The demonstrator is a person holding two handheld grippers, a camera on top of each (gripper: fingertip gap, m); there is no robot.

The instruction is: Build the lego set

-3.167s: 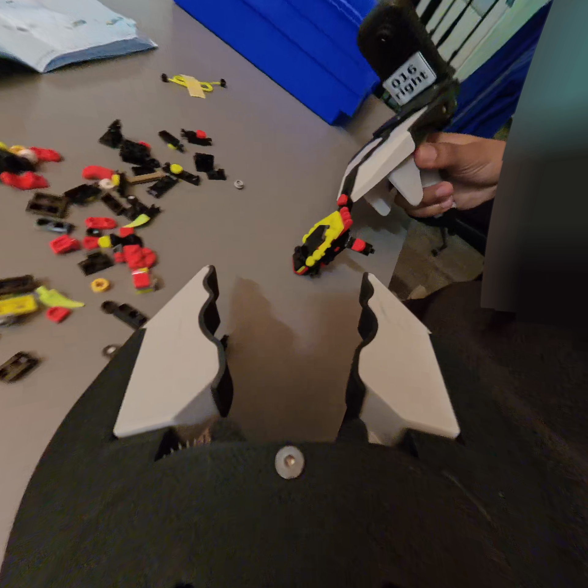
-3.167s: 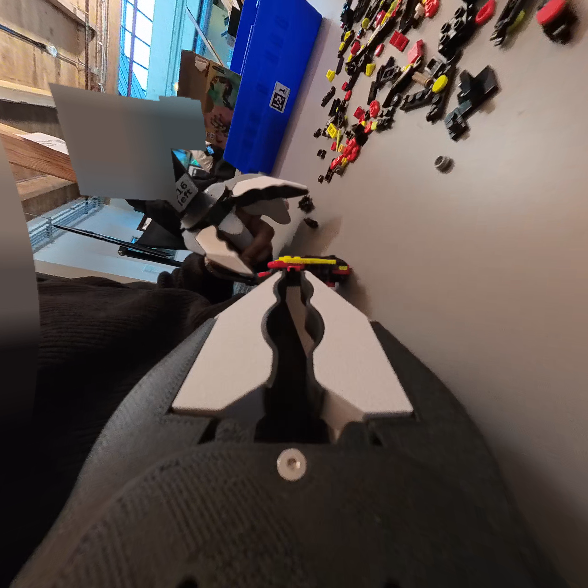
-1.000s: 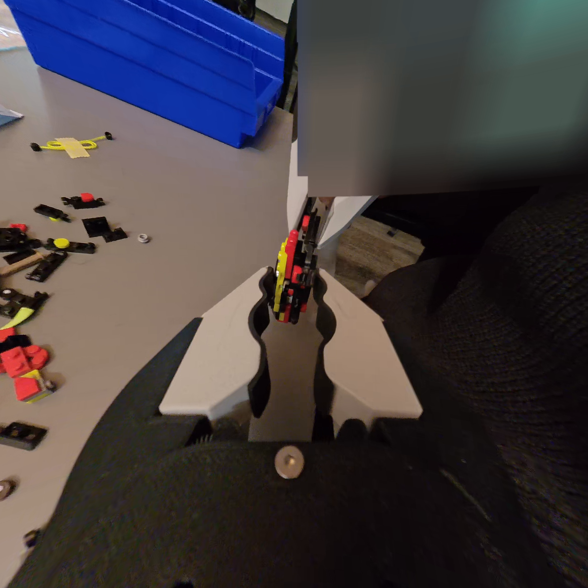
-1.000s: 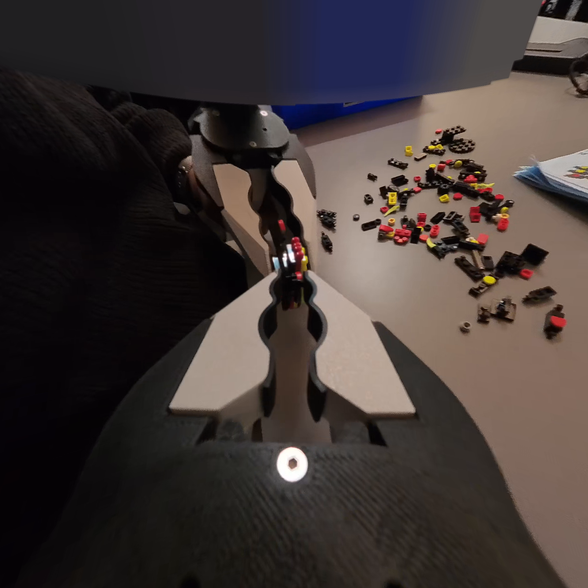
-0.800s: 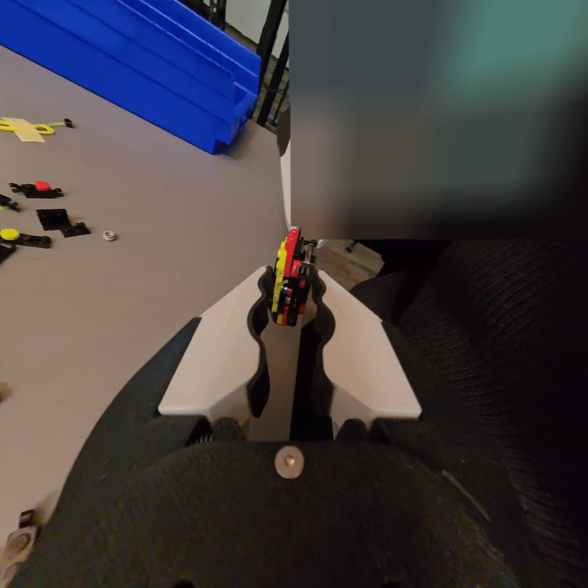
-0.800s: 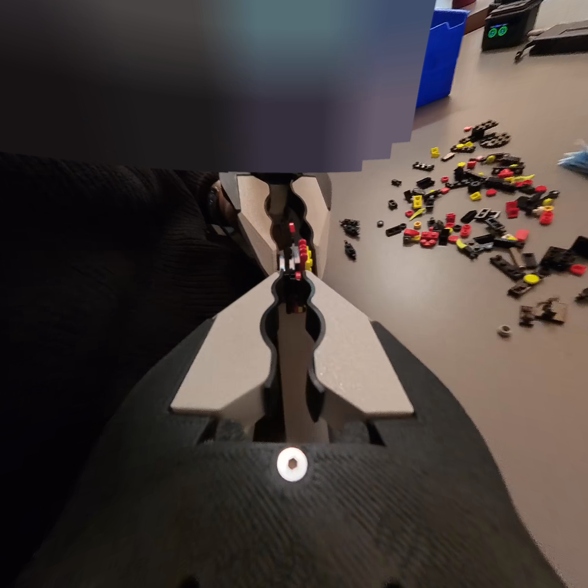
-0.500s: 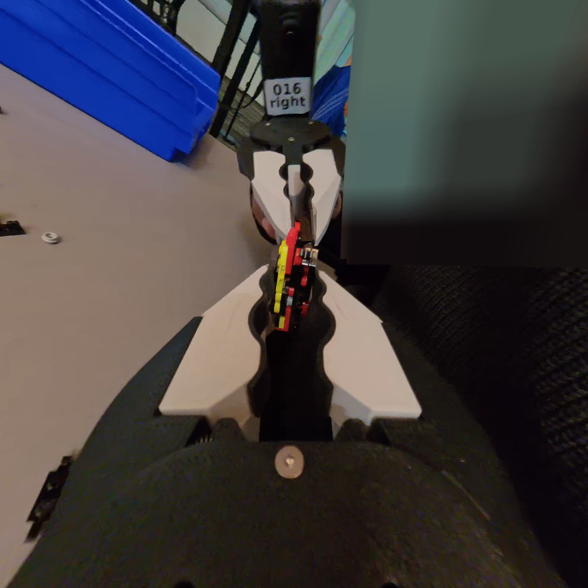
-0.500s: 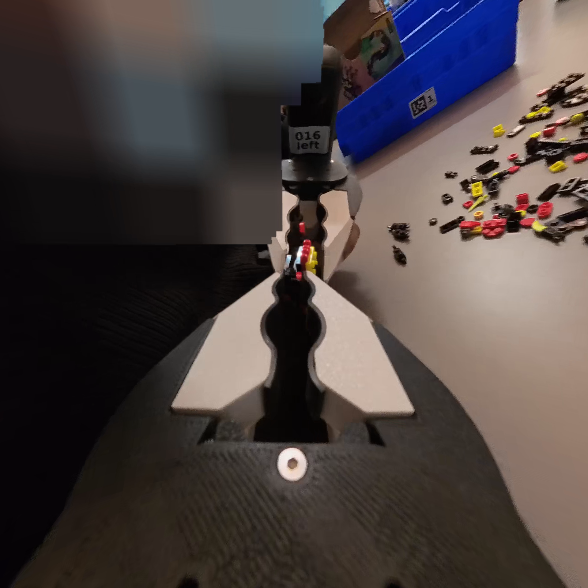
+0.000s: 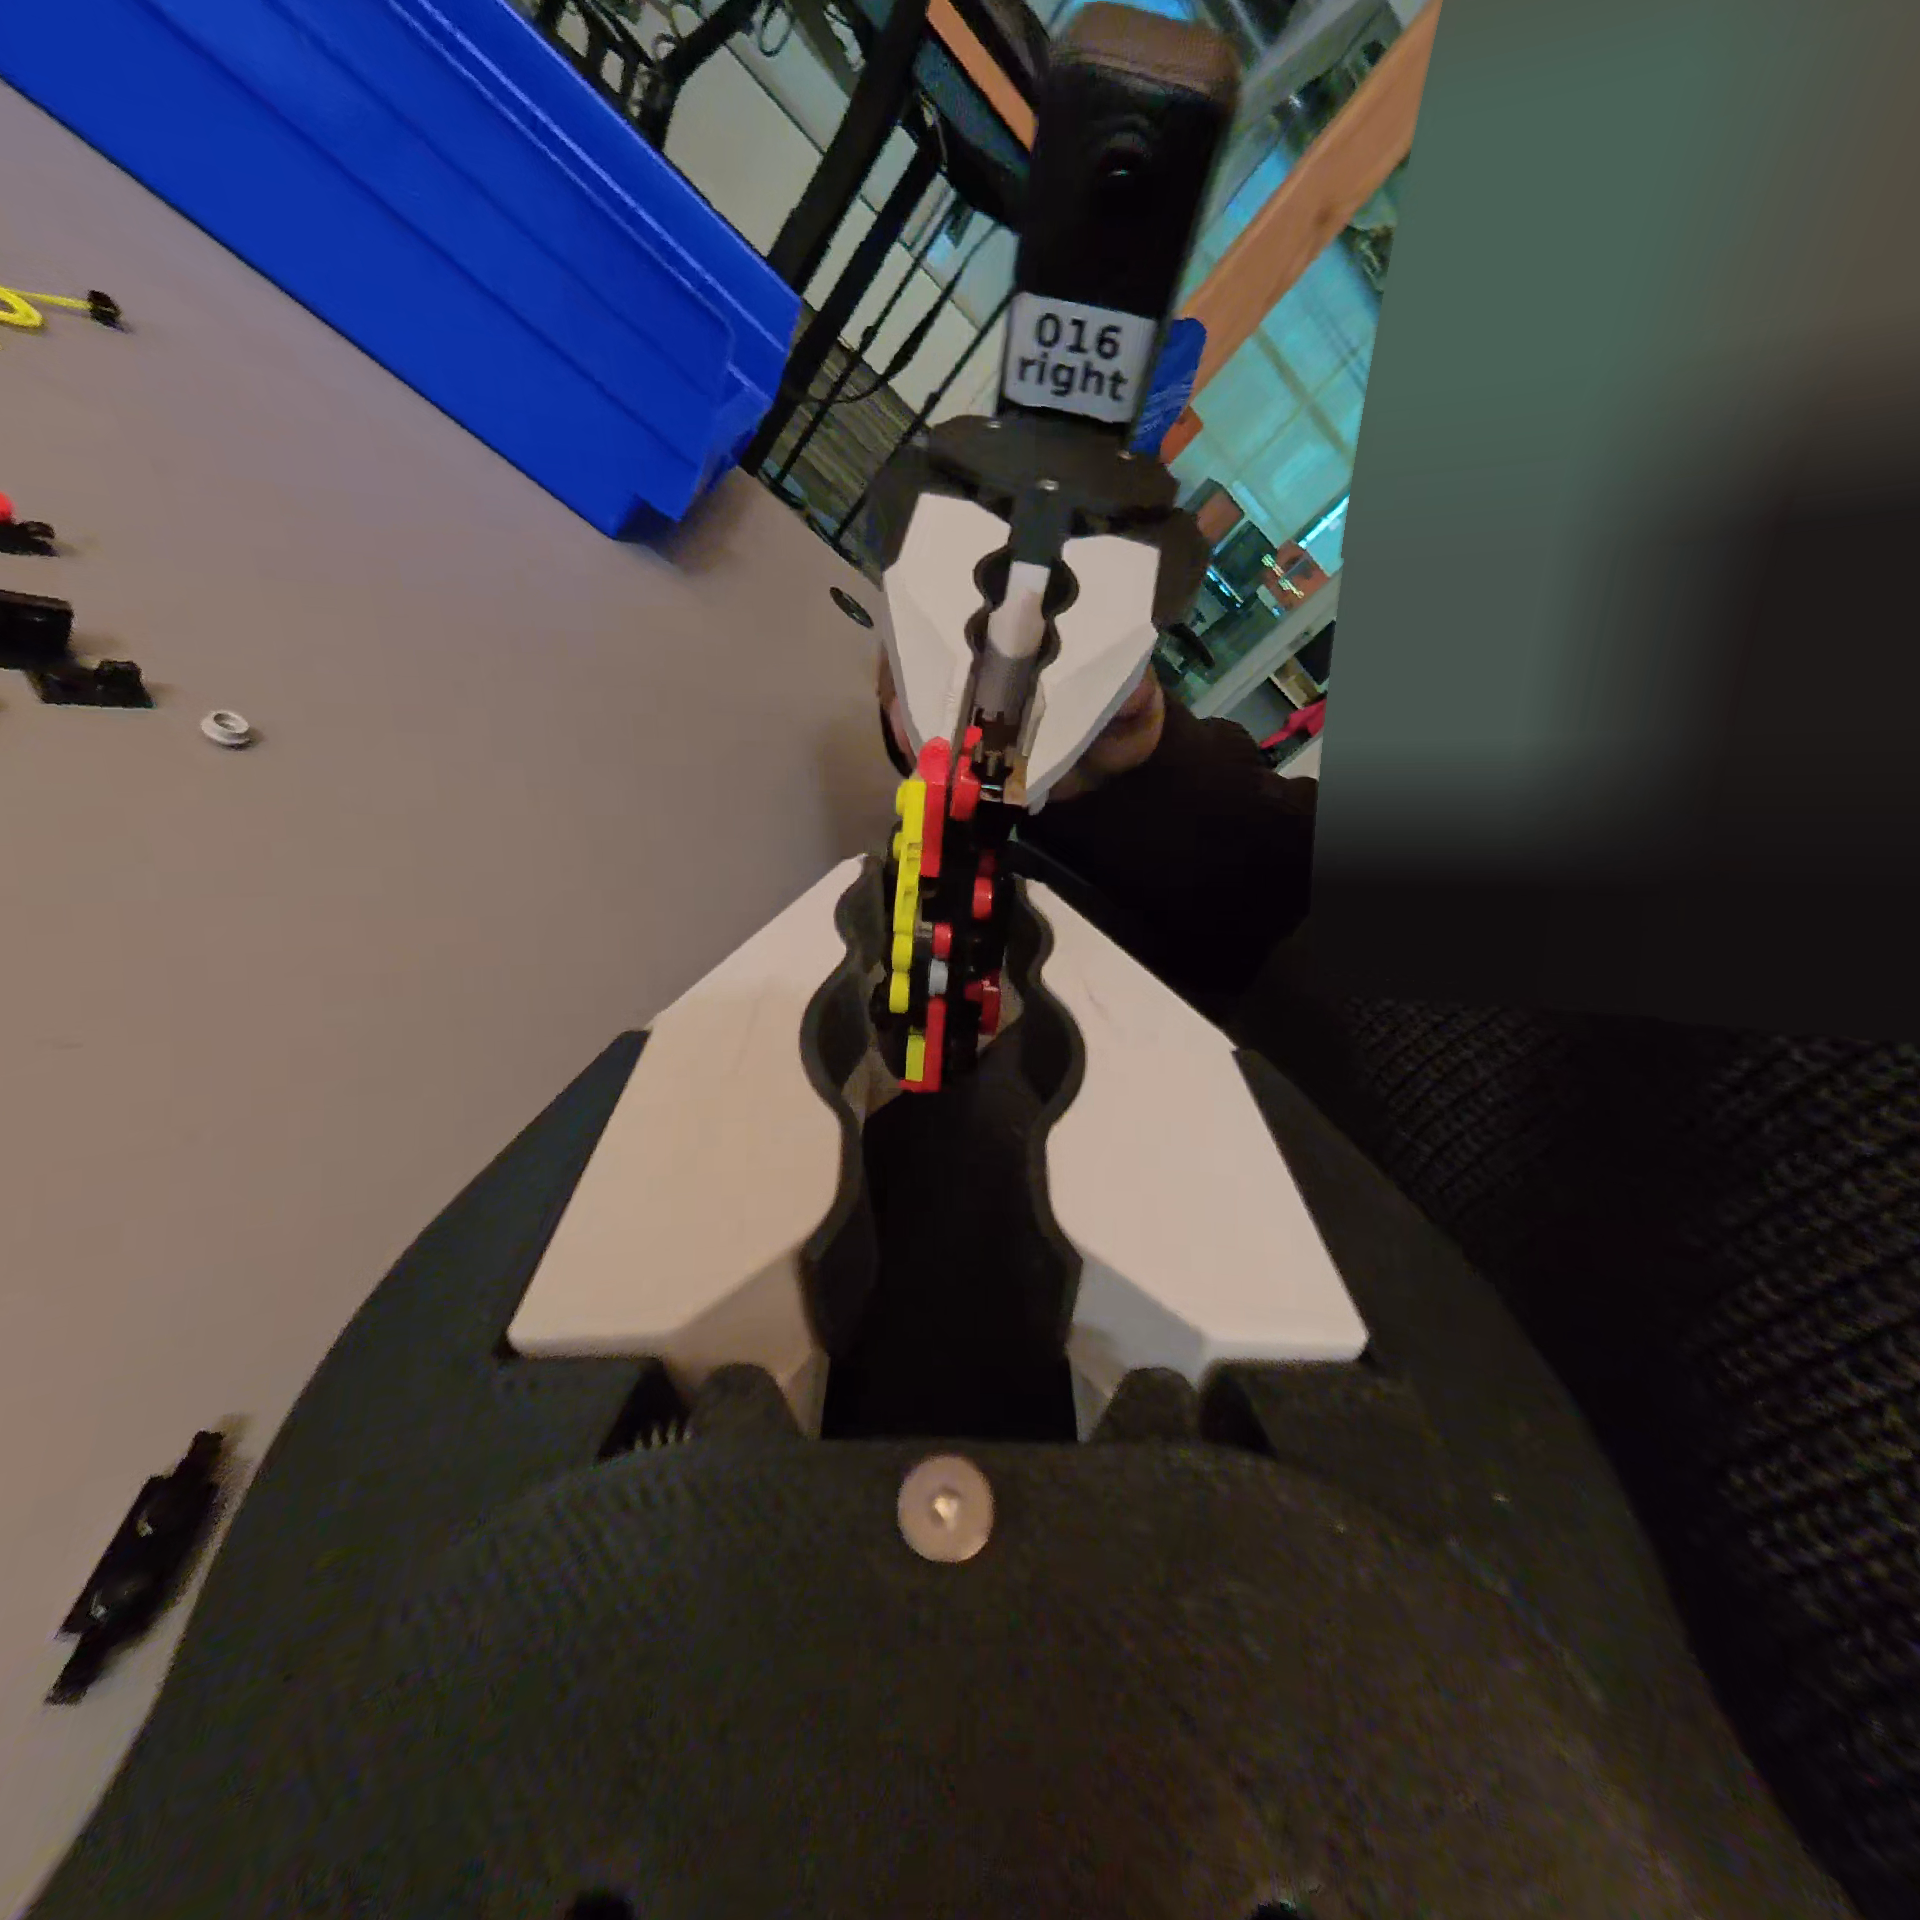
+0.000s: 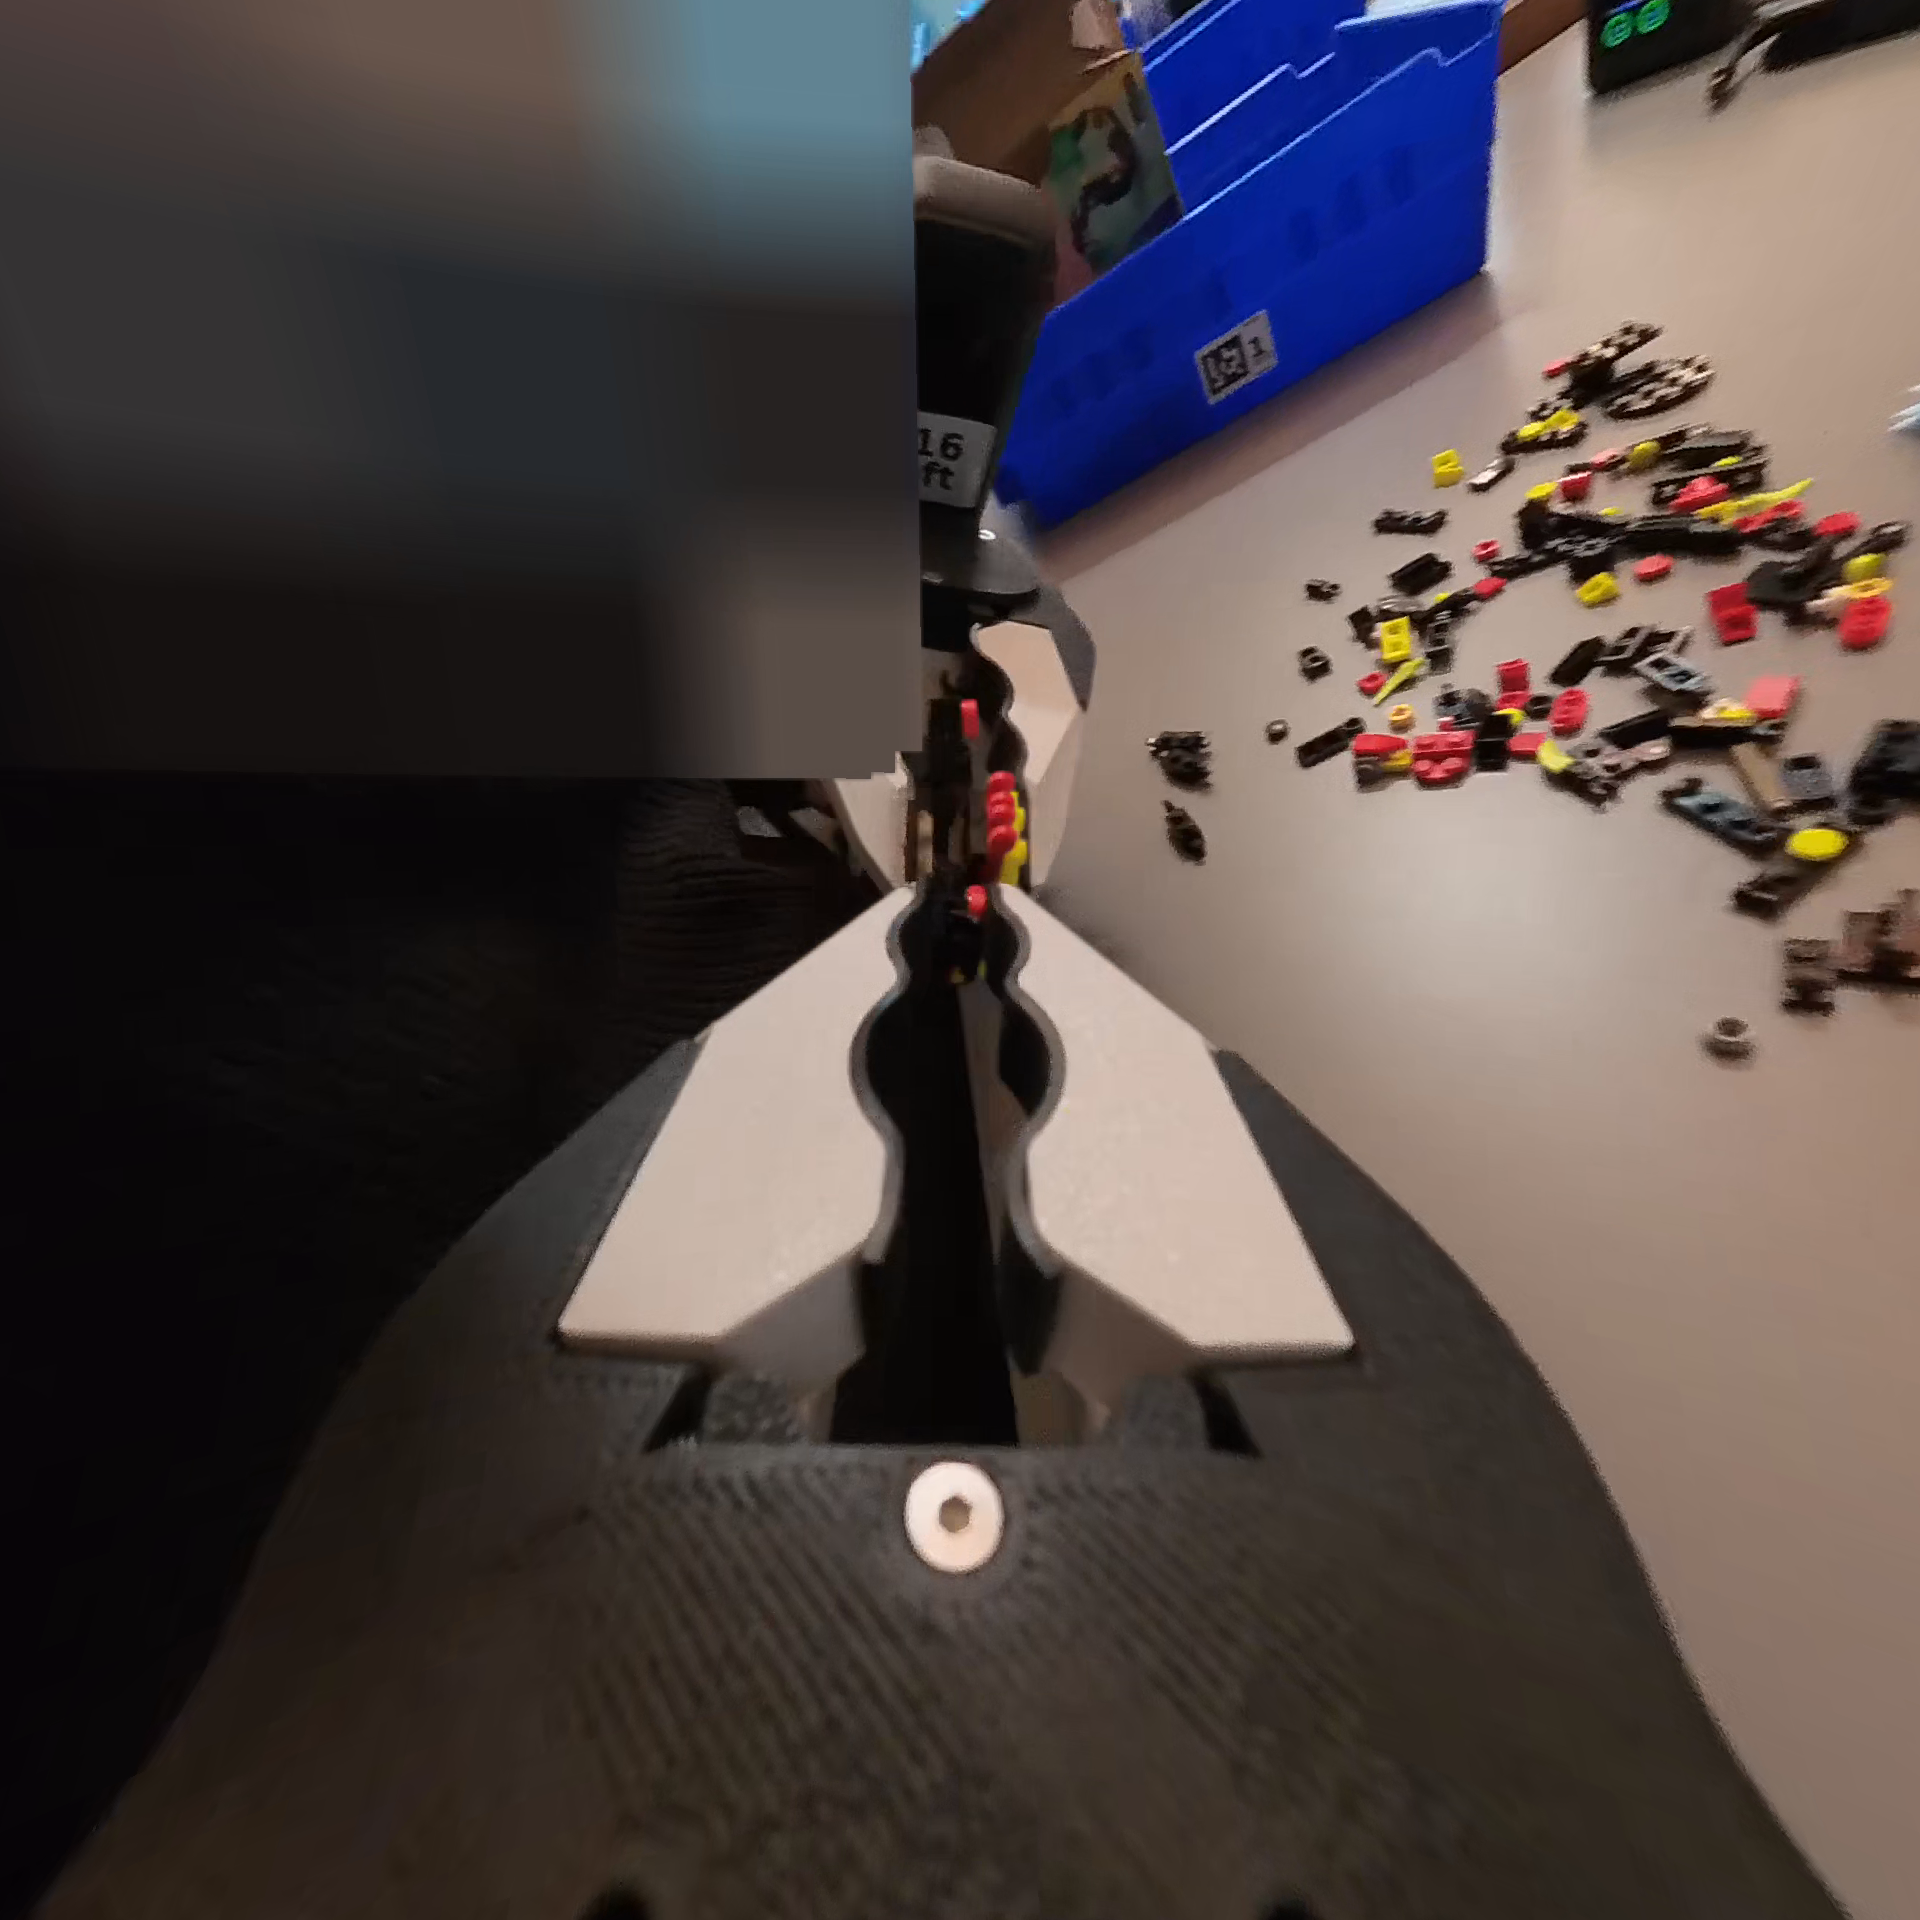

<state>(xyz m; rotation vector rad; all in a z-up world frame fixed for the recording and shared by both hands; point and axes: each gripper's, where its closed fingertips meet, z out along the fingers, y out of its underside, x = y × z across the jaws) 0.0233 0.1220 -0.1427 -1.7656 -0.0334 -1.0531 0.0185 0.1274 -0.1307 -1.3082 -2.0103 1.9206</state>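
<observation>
Red, yellow and black brick model (image 9: 940,914): a flat stack of small plastic bricks held on edge, above the grey table (image 9: 416,883), clamped at both ends by two facing grippers.

Left gripper (image 9: 940,935): white fingers (image 9: 727,1091) closed on the model's near end, black wavy pads pressed against its yellow and black faces.

Right gripper (image 10: 956,914): fingers nearly together, tips pinching the thin black and red far end of the model; seen from the left wrist, it points straight back, tip to tip with the left one.

Blue plastic bins (image 9: 436,249): well beyond the left jaws, to their left, on the table.

Loose bricks (image 10: 1621,644): red, yellow and black, scattered on the table well to the right of the right jaws.

Grey ring (image 9: 227,727): lone on the table, left of the left jaws.

Dark knitted sleeve (image 9: 1662,1351): just right of the left gripper.
</observation>
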